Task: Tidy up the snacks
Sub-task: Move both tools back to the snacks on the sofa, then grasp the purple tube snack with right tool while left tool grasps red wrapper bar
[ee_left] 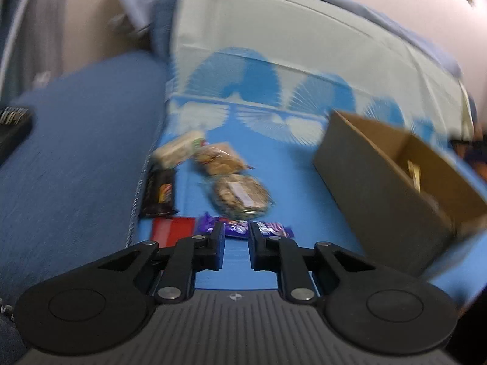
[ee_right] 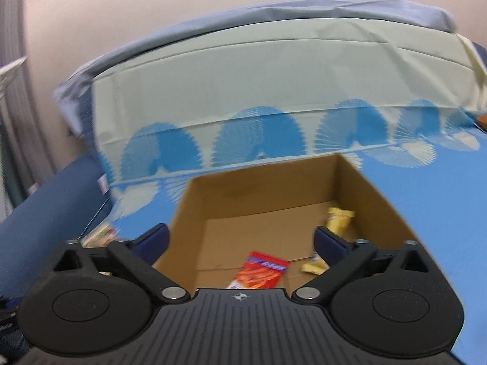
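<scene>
Several snacks lie on the blue patterned cloth: a dark chocolate bar, a round cookie pack, a biscuit pack, a pale packet, a red packet and purple wrappers. My left gripper hovers just short of the purple wrappers, its jaws a narrow gap apart with only cloth showing between them. My right gripper stands wide open over the cardboard box, holding nothing. Inside the box lie a red snack packet and yellow packets.
A dark blue sofa cushion borders the cloth on the left. The cardboard box stands right of the snacks. A pale backrest cover rises behind. A dark object sits at the far left edge.
</scene>
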Demonstrator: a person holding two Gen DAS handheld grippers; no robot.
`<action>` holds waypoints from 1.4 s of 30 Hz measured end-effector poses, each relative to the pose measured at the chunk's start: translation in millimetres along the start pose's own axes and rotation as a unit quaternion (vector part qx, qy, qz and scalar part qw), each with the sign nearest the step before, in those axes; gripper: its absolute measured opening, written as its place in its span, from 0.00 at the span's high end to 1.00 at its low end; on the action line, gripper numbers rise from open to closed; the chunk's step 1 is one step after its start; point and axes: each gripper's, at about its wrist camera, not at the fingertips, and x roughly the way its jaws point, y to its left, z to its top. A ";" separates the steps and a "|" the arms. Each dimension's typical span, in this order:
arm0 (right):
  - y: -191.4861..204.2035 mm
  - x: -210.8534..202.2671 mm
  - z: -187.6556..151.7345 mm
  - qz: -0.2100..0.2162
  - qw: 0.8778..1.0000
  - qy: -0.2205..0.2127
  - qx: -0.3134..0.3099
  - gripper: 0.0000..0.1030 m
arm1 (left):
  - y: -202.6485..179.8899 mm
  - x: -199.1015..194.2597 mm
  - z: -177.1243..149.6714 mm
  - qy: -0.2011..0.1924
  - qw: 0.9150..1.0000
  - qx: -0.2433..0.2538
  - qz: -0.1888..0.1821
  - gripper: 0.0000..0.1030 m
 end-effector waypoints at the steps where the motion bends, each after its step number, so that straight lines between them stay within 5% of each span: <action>1: 7.6 0.3 -1.1 0.005 1.000 0.002 -0.011 0.17 | 3.7 -1.1 2.1 -0.008 1.000 -0.005 0.004 0.83; 5: 46.5 5.0 -7.6 0.048 0.997 0.006 -0.057 0.49 | 6.3 9.6 5.0 0.003 0.999 -0.005 0.037 0.83; 7: 66.4 6.4 -11.4 0.081 0.994 0.009 -0.076 0.52 | 9.4 14.5 5.8 0.009 0.998 -0.009 0.058 0.83; 12: 114.1 8.4 -24.9 0.154 0.980 0.024 -0.126 0.52 | 15.6 31.1 7.7 0.039 0.994 -0.017 0.098 0.82; 17: 146.5 28.2 -43.0 0.178 0.969 0.065 -0.156 0.51 | 10.4 36.2 7.0 0.048 0.993 0.003 0.106 0.81; 22: 171.3 57.0 -51.8 0.186 0.961 0.094 -0.184 0.46 | 11.9 37.3 6.4 0.048 0.993 -0.004 0.109 0.76; 25: 185.7 84.4 -57.6 0.183 0.956 0.125 -0.192 0.29 | 9.0 41.4 7.5 0.050 0.992 0.001 0.114 0.71; 36: 213.5 158.1 -99.6 0.177 0.932 0.194 -0.252 0.28 | 10.3 38.9 8.2 0.045 0.994 -0.001 0.104 0.70; 37: 213.2 159.9 -101.6 0.179 0.929 0.200 -0.253 0.34 | 9.7 38.6 8.1 0.045 0.994 -0.001 0.104 0.70; 39: 213.0 158.2 -104.8 0.189 0.924 0.206 -0.262 0.61 | 10.0 38.1 8.5 0.044 0.994 -0.002 0.102 0.70; 42: 214.0 152.9 -106.3 0.203 0.917 0.209 -0.273 0.74 | 11.0 35.5 8.2 0.041 0.994 -0.005 0.097 0.70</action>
